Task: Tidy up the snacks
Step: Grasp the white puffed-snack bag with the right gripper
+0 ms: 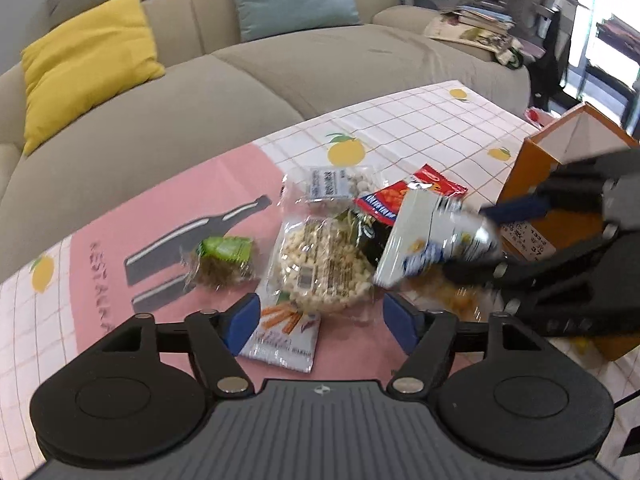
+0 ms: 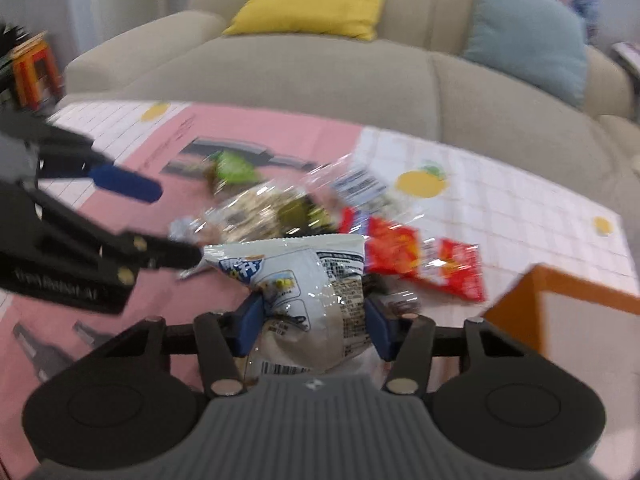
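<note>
The right gripper (image 2: pixel 313 326) has its blue pads pressed on either side of a white snack bag (image 2: pixel 308 280), which bulges between them with its long axis running away from the gripper toward the snack pile (image 2: pixel 280 216). In the left wrist view the same bag (image 1: pixel 432 236) hangs tilted just above the pile, between it and the orange box (image 1: pixel 536 184). The box stands open-topped just to the right of the bag, so the right hand is the nearer one for dropping it in, probably with a short swing rightward. The left gripper (image 1: pixel 320 320) stands wide open and empty over the near edge of the pile, a carrot-stick packet (image 1: pixel 280 336) lying between its fingers on the desk (image 1: pixel 420 128). Beyond it lies a round rice-cracker pack (image 1: pixel 320 264), a green-wrapped snack (image 1: pixel 224 256) left of the pile, and red packets (image 1: pixel 436 188) at the far side, though blur makes their labels uncertain.
</note>
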